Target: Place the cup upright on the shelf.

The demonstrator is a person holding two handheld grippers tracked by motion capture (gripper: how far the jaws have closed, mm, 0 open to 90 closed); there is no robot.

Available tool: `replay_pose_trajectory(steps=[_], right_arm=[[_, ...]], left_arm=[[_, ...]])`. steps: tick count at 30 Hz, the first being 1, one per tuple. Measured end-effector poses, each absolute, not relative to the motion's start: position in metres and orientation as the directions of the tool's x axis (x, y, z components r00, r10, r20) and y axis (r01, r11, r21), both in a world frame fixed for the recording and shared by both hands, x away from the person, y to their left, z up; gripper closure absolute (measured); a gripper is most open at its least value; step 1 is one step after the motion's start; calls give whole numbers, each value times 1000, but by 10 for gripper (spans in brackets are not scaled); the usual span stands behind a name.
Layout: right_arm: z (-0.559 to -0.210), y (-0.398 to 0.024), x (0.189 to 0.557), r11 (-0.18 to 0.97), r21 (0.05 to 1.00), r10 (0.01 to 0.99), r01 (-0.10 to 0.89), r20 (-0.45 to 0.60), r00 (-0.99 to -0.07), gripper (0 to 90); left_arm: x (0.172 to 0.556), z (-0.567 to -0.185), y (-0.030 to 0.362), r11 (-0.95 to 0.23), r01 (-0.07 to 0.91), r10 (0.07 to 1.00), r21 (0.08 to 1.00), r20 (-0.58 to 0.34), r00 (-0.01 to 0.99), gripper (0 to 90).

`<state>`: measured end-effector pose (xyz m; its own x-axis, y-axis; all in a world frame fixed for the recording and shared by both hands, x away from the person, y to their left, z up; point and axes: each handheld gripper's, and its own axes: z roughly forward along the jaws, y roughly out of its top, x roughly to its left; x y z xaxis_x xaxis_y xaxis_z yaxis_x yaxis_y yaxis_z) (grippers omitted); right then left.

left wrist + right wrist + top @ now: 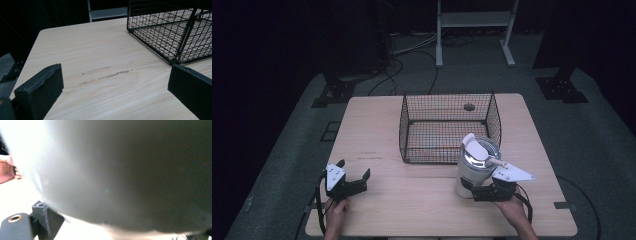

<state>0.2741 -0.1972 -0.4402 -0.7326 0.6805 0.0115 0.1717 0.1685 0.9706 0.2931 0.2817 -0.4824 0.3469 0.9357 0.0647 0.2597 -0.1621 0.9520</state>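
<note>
A white kettle-like jug (472,167) with a silver-rimmed lid stands on the wooden table (412,200), just in front of the right front corner of a black wire basket (404,125). My right gripper (469,189) is shut on the jug's lower body from the near right side. In the right gripper view the jug's blurred white wall (120,170) sits right against the camera, with one black jaw at the lower left. My left gripper (354,168) rests on the table at the near left, open, with nothing between its jaws (115,85).
The basket (175,30) looks empty and stands at the table's middle back; its near corner is just beyond my left gripper's right jaw. Scuff marks (107,75) streak the wood. A hand (6,168) shows at the left edge. Dark stands and cables sit on the floor behind.
</note>
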Motion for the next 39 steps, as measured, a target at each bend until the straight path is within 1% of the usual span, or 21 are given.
replay_pose_trajectory(steps=[6,13,25,39], right_arm=[[-430,-195,278,169,971,669,171,15,-743,89],[-412,-189,285,191,971,647,141,-17,-763,89],[-382,-177,300,189,976,615,111,-30,-788,88],[-350,-163,329,185,977,606,105,-29,-795,88]], left_arm=[[293,-482,282,-161,260,936,952,63,347,0],[293,-482,282,-157,258,936,953,60,347,0],[293,-482,282,-162,258,935,952,64,349,0],[293,-482,282,-161,258,935,953,63,350,0]])
